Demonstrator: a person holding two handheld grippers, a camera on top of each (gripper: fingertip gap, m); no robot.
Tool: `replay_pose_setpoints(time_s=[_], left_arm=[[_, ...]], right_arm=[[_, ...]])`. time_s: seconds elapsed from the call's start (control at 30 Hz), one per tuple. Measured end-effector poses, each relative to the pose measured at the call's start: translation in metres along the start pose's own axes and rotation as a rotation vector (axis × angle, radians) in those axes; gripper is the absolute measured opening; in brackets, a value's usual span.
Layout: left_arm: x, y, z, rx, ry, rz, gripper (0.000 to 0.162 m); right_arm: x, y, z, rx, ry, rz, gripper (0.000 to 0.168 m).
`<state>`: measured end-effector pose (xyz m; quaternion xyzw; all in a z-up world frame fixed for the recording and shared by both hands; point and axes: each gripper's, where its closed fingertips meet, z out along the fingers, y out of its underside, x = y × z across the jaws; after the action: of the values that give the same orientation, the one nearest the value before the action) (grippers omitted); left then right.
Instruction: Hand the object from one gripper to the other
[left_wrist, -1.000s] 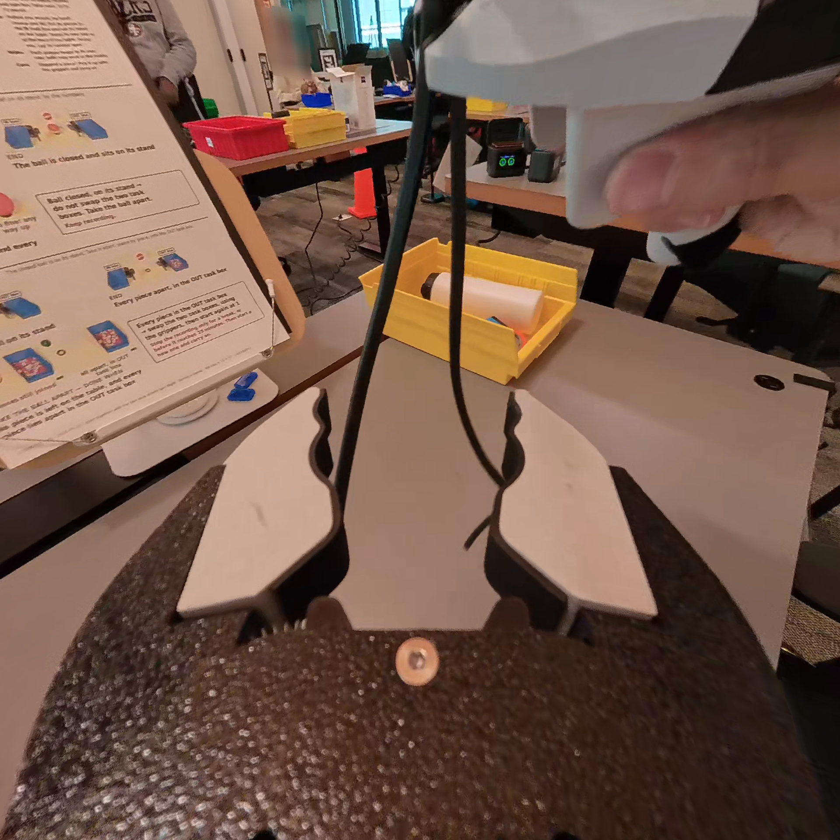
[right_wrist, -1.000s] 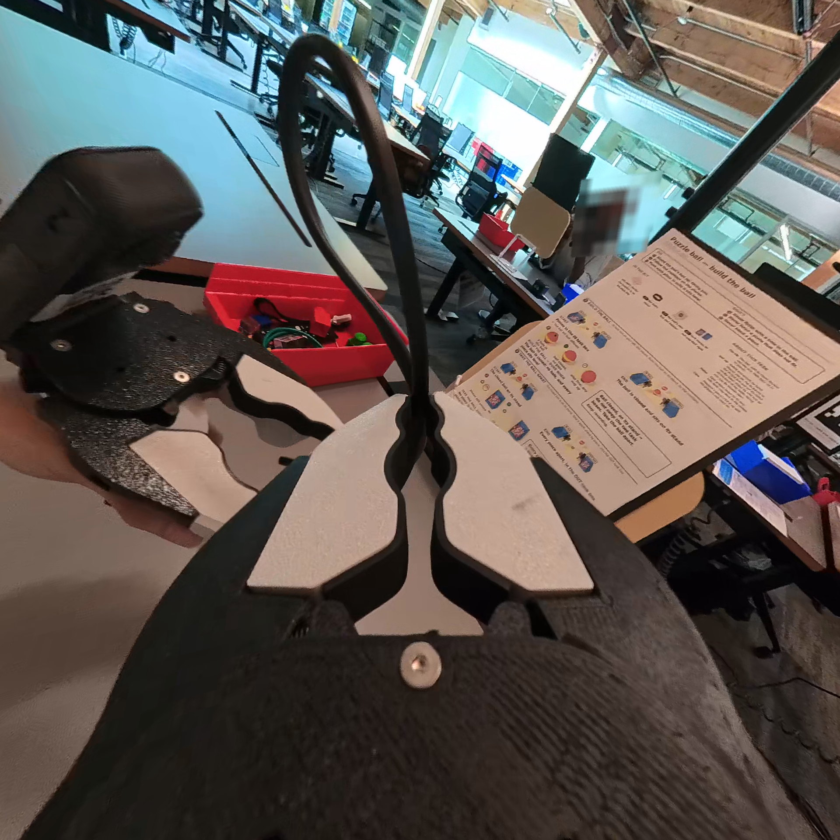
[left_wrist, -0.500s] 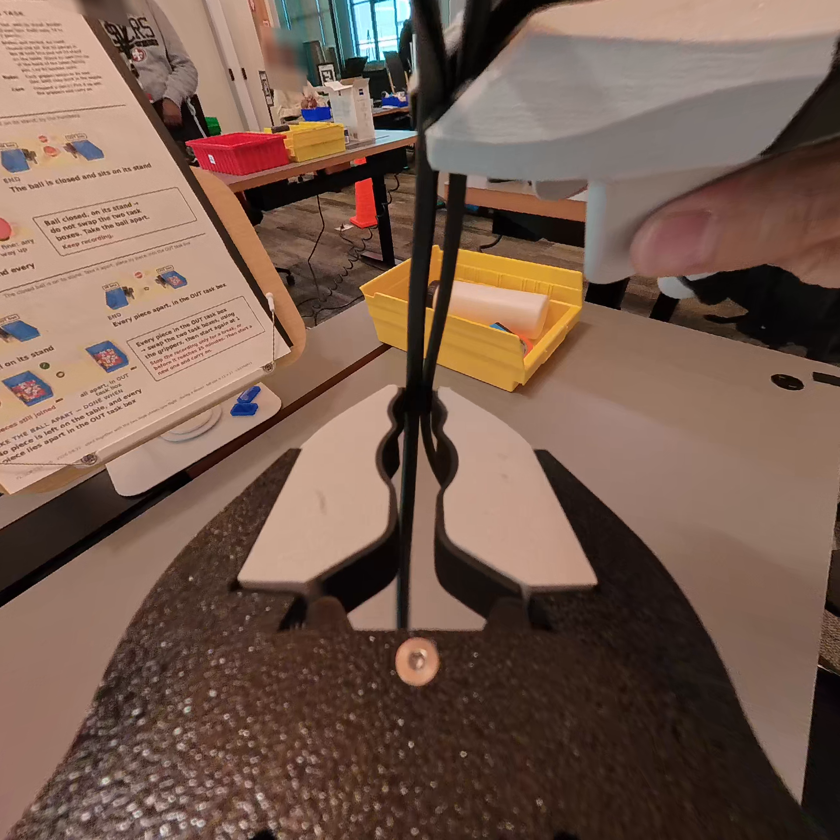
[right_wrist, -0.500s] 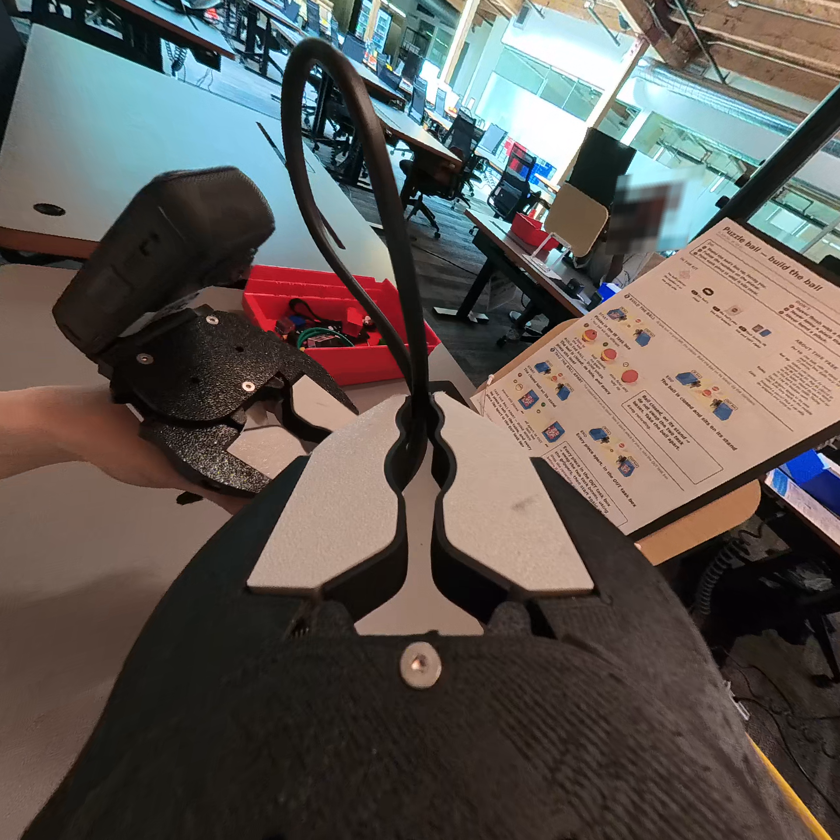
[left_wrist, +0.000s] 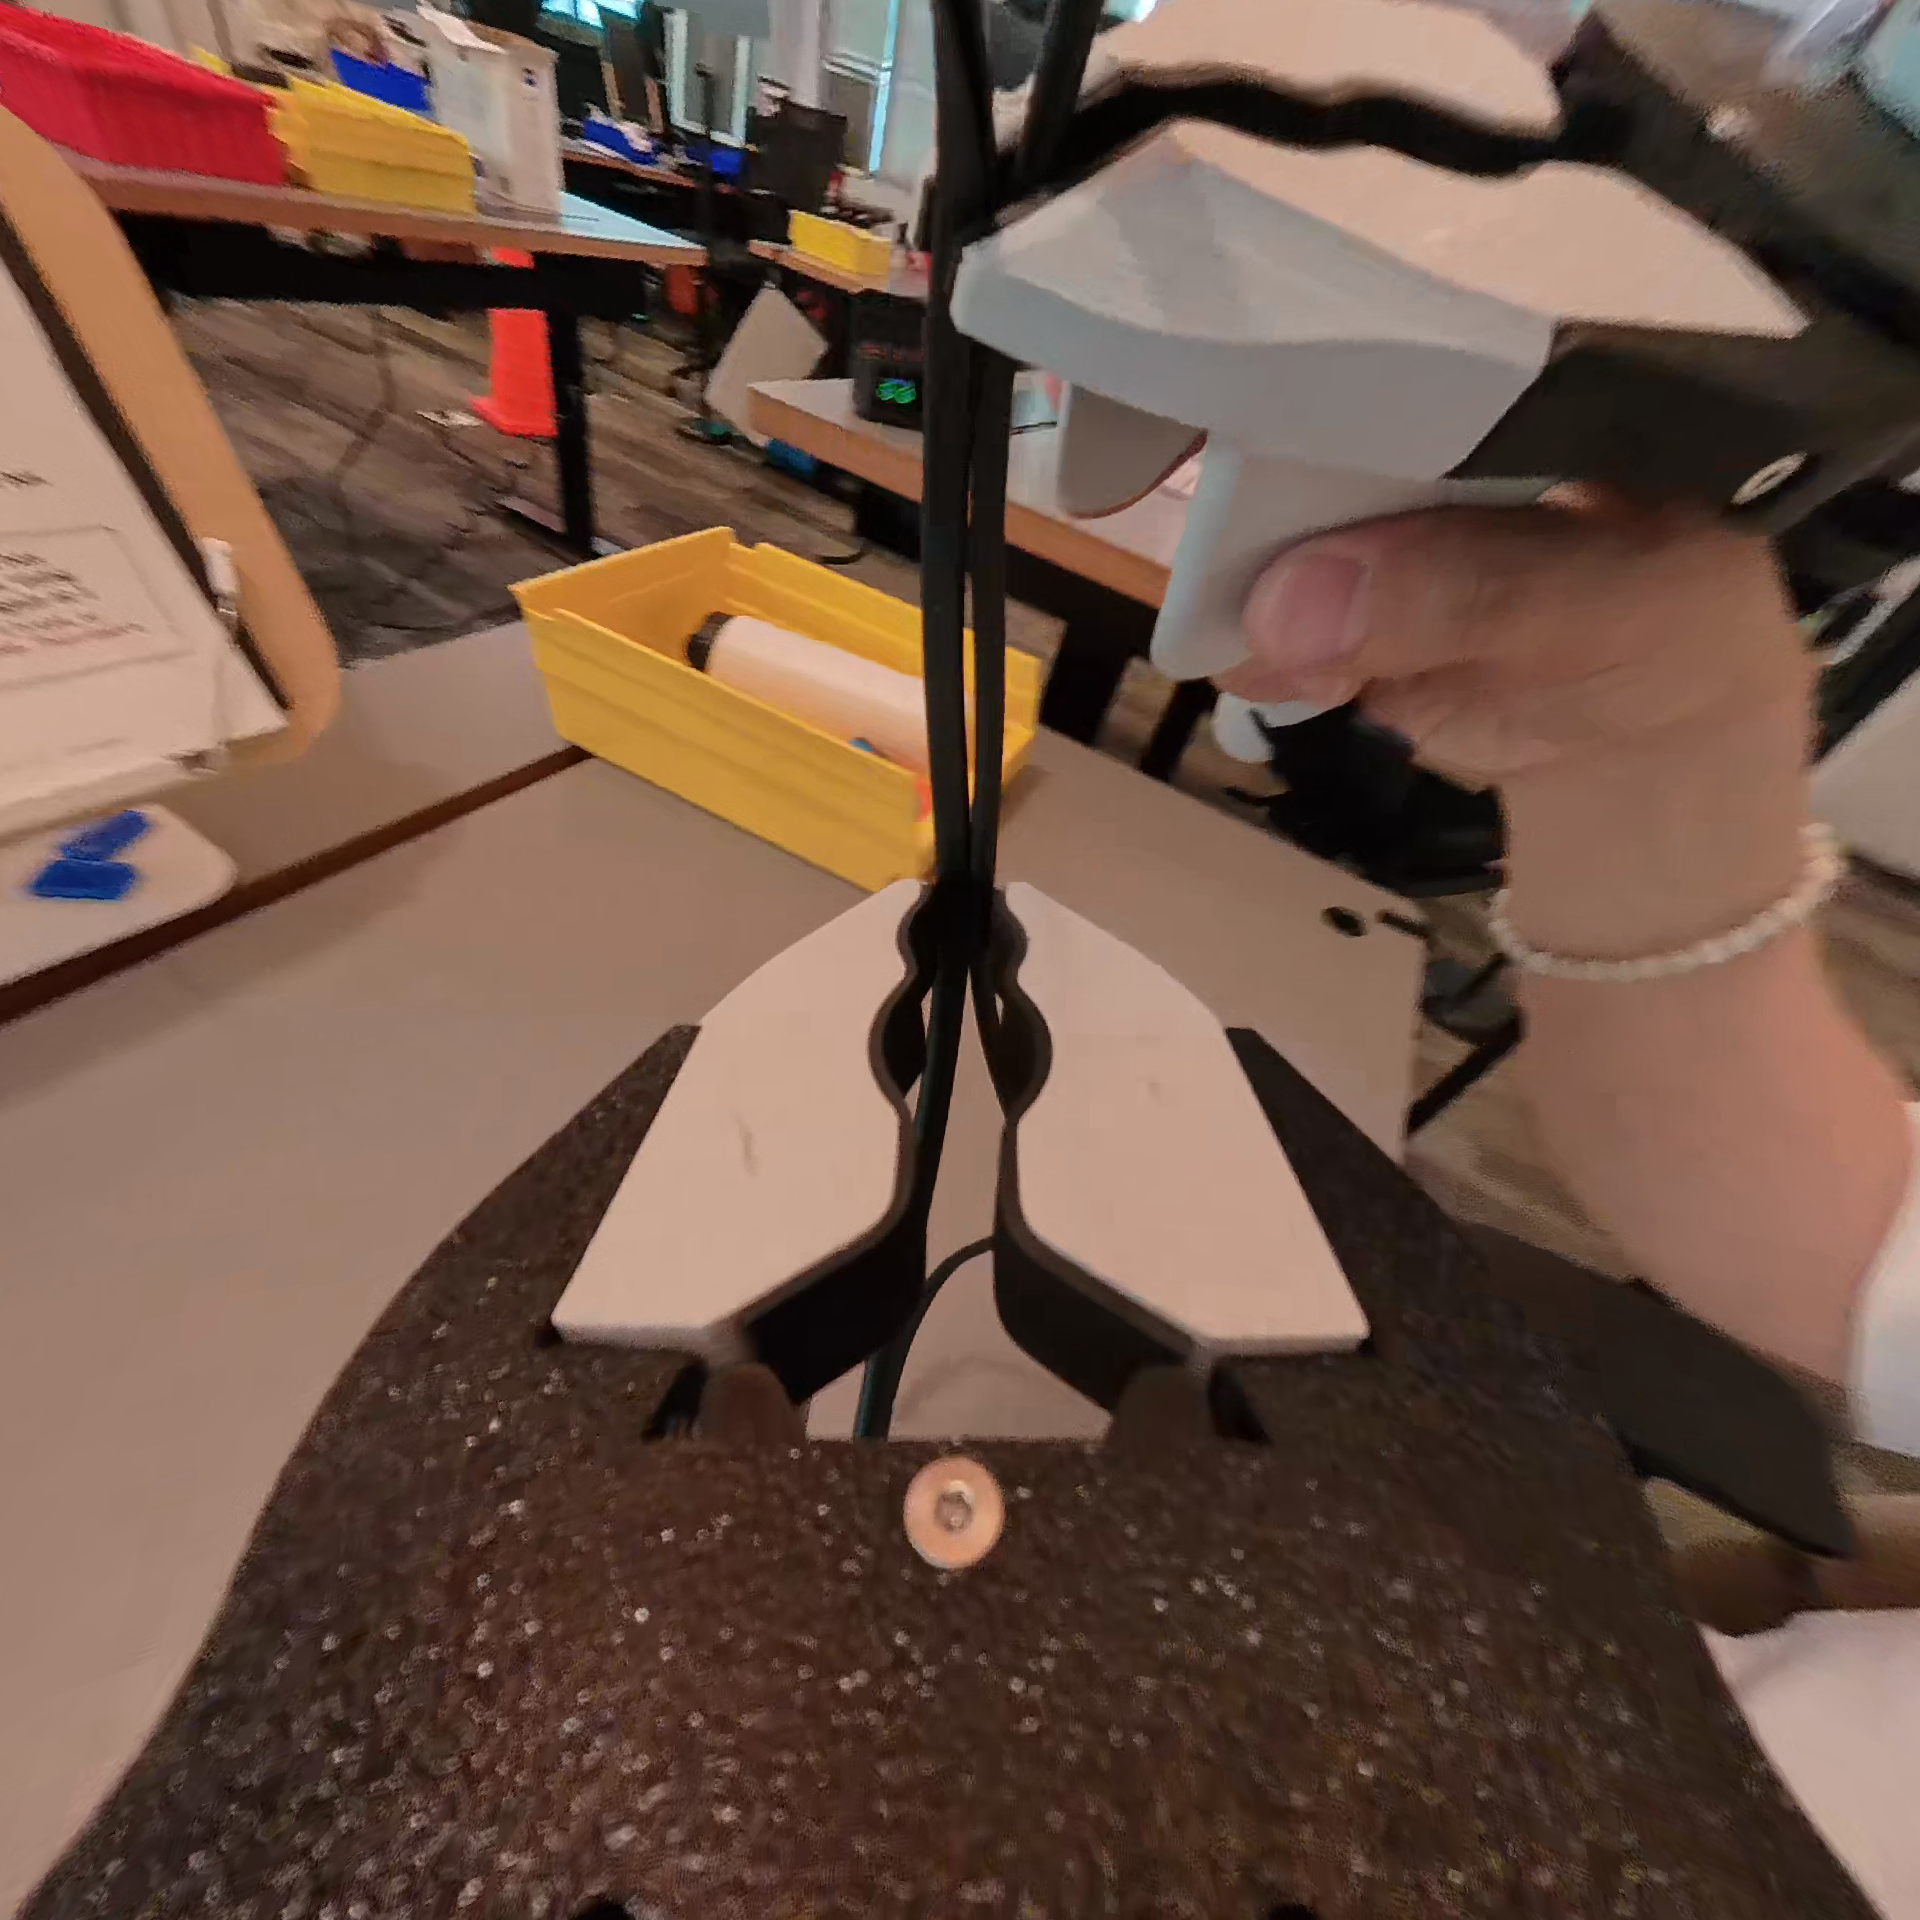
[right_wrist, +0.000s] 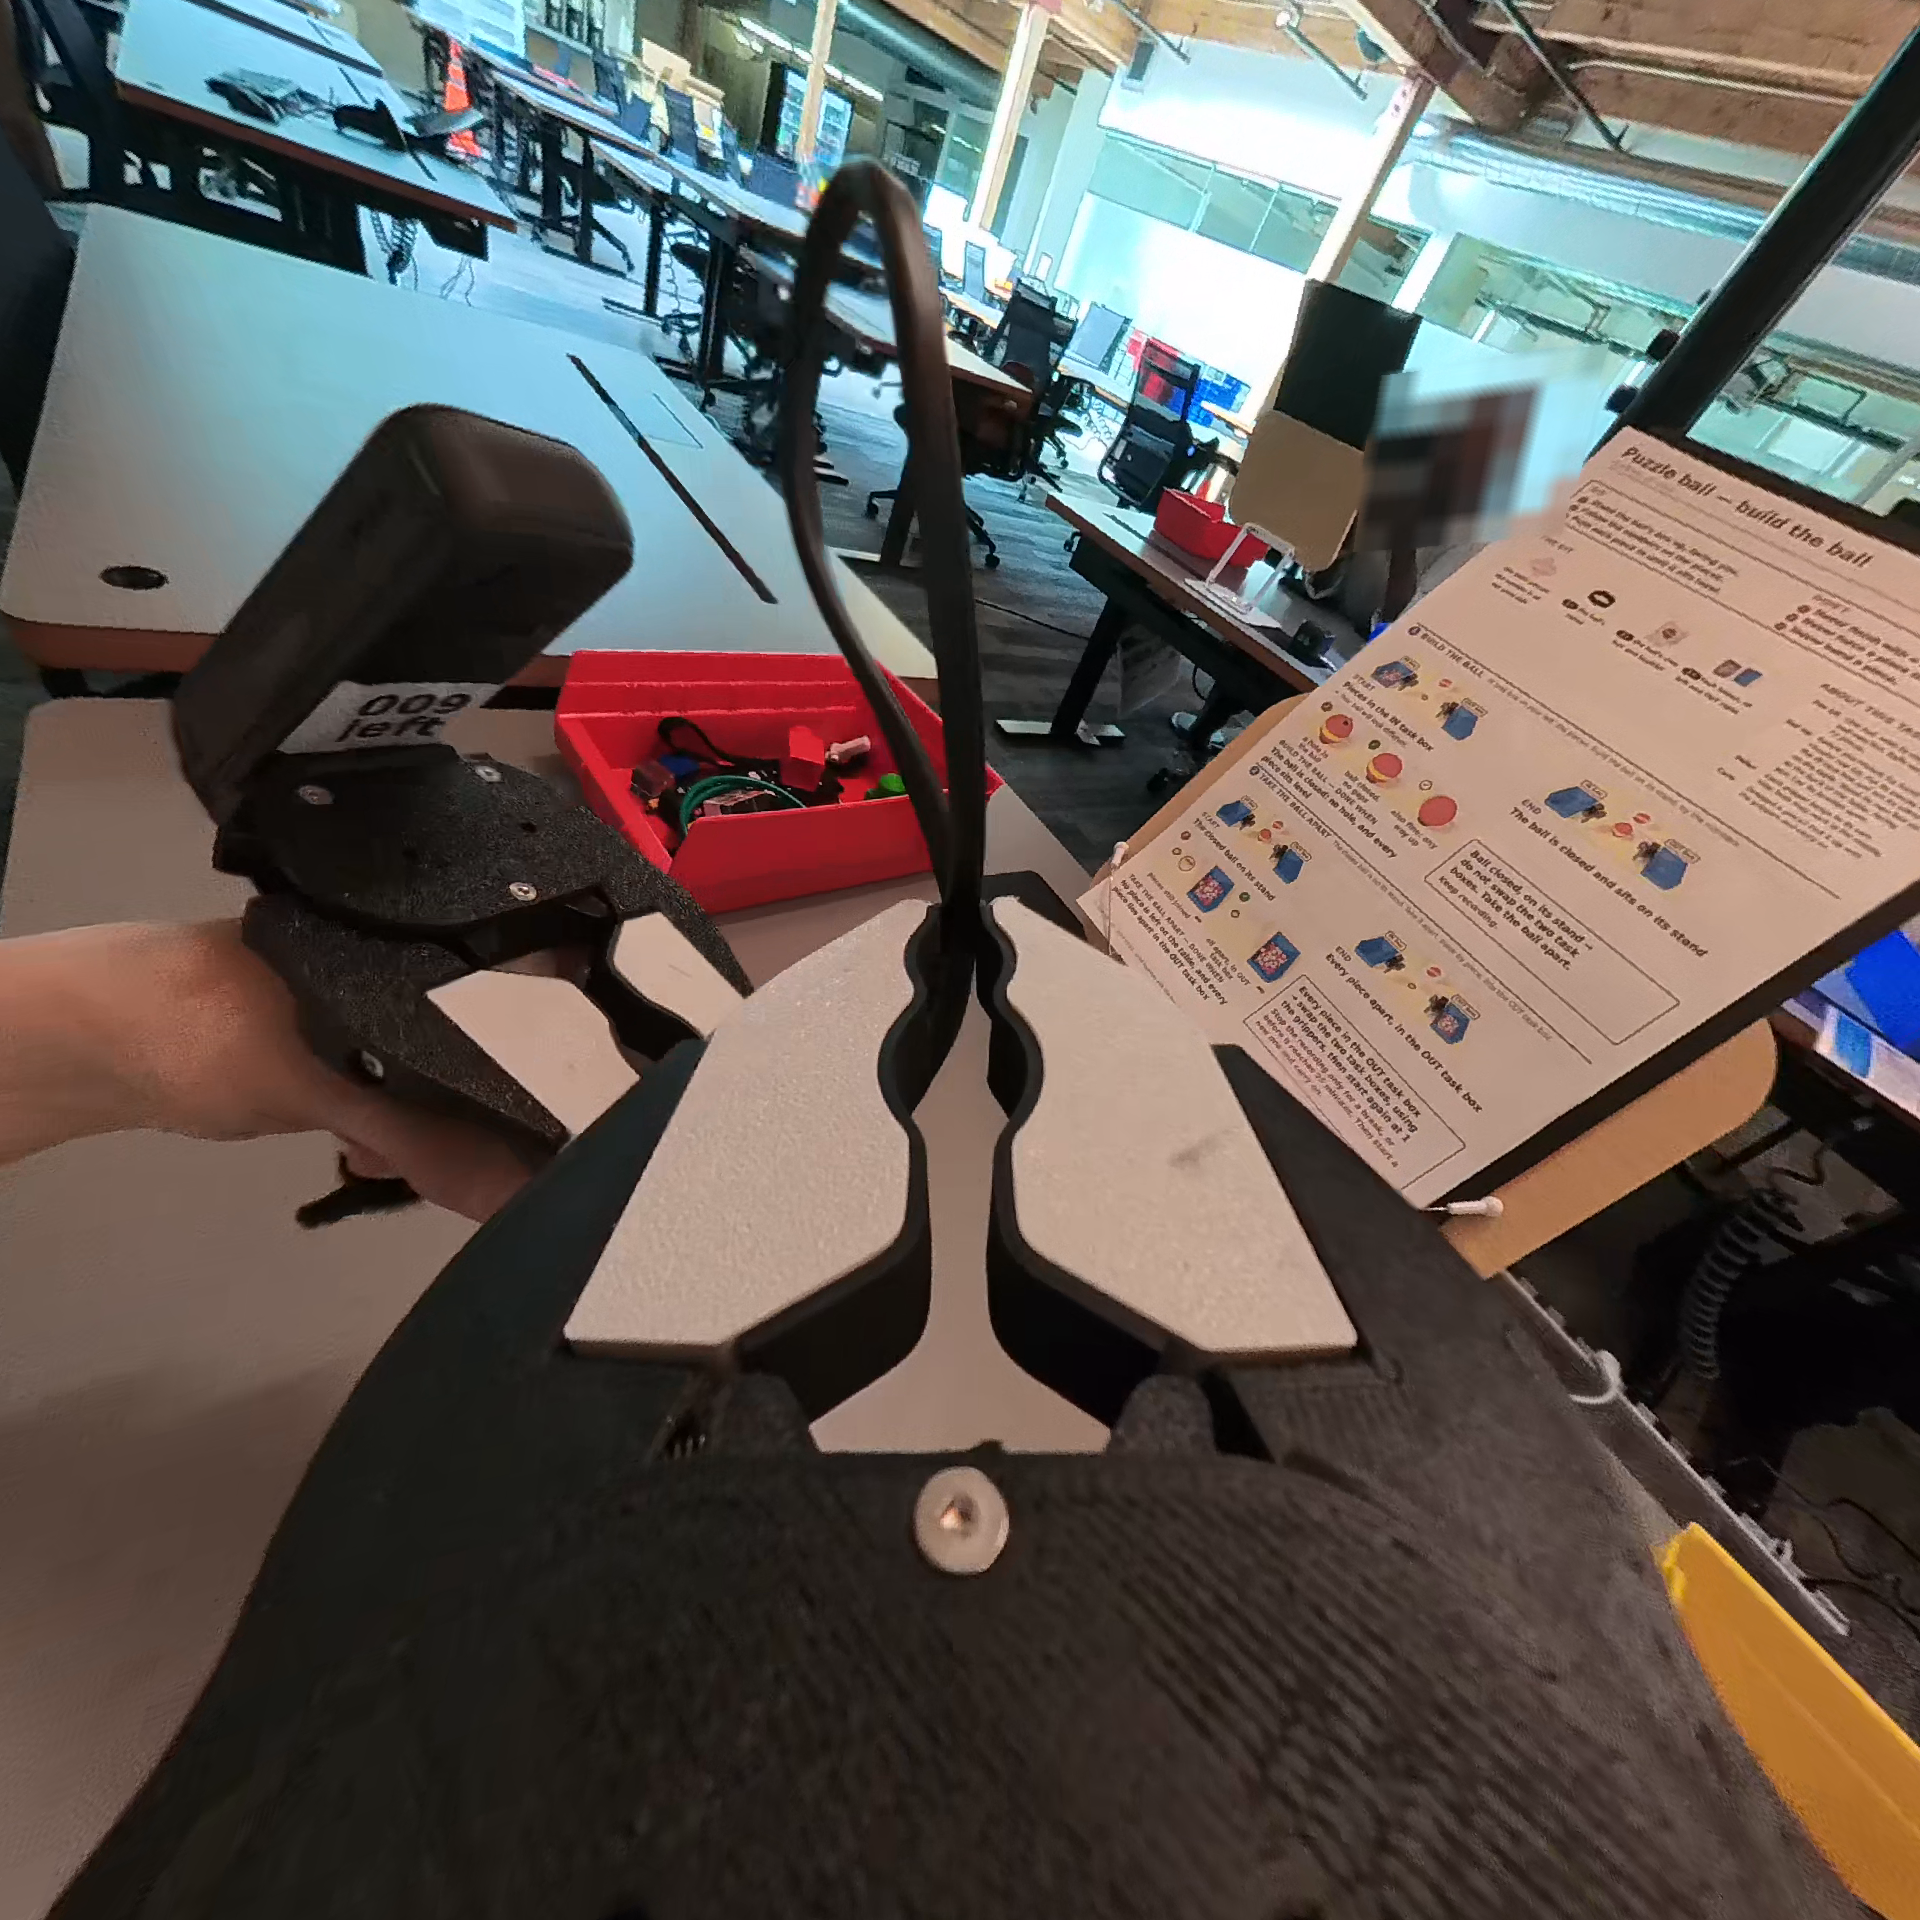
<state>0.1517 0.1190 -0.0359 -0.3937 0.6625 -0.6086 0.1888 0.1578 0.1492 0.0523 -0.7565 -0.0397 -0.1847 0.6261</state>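
A black cable (left_wrist: 961, 520) runs in two strands from my left gripper (left_wrist: 961, 914) up to my right gripper (left_wrist: 997, 177), which a hand (left_wrist: 1507, 644) holds above and to the right. My left gripper is shut on both strands at its fingertips, above the grey table (left_wrist: 416, 987). In the right wrist view my right gripper (right_wrist: 961, 920) is shut on the cable (right_wrist: 831, 312), which loops up and over beyond its tips. The left gripper's fingers (right_wrist: 520, 1029) show just left of and below it, with their tips hidden behind my right gripper.
A yellow bin (left_wrist: 727, 748) holding a white cylinder (left_wrist: 821, 675) stands on the table beyond the left gripper. A red bin (right_wrist: 769, 862) of small parts sits beyond the right gripper. A tilted instruction board (right_wrist: 1558, 831) stands beside both bins.
My left gripper was open around the hanging cable one second ago and has shut on both strands. My right gripper has stayed shut on the cable. The two grippers have come a little closer.
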Motion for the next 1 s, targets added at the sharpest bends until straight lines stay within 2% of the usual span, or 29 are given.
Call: replay_pose_setpoints(time_s=[0.1,0.23,0.3,0.37,0.57,0.63,0.7,0.87,1.0], left_arm=[[0.008,-0.007,-0.002,0.038,0.094,-0.127,0.008],[0.006,-0.031,-0.016,0.150,0.241,-0.363,0.008],[-0.001,-0.038,-0.022,0.173,0.259,-0.410,0.008],[-0.005,-0.041,-0.028,0.178,0.268,-0.431,0.008],[-0.006,-0.047,-0.034,0.200,0.302,-0.463,0.008],[-0.005,-0.046,-0.033,0.199,0.303,-0.463,0.008],[-0.003,-0.045,-0.032,0.201,0.304,-0.456,0.008],[-0.005,-0.046,-0.032,0.213,0.254,-0.411,0.008],[-0.006,-0.045,-0.031,0.216,0.240,-0.390,0.008]], right_arm=[[-0.002,-0.003,-0.002,0.031,-0.038,0.012,0.007],[-0.006,0.000,-0.011,0.018,-0.046,0.009,0.058],[-0.010,0.004,-0.020,0.019,-0.040,-0.006,0.070],[-0.018,0.011,-0.026,0.028,-0.049,0.001,0.075],[-0.044,0.050,-0.016,0.014,-0.064,0.091,0.057],[-0.044,0.054,-0.006,0.047,-0.038,0.178,0.050],[-0.046,0.055,0.001,0.086,-0.025,0.252,0.049],[-0.046,0.056,0.007,0.135,0.049,0.285,0.025],[-0.046,0.058,0.011,0.124,0.068,0.305,0.031]])
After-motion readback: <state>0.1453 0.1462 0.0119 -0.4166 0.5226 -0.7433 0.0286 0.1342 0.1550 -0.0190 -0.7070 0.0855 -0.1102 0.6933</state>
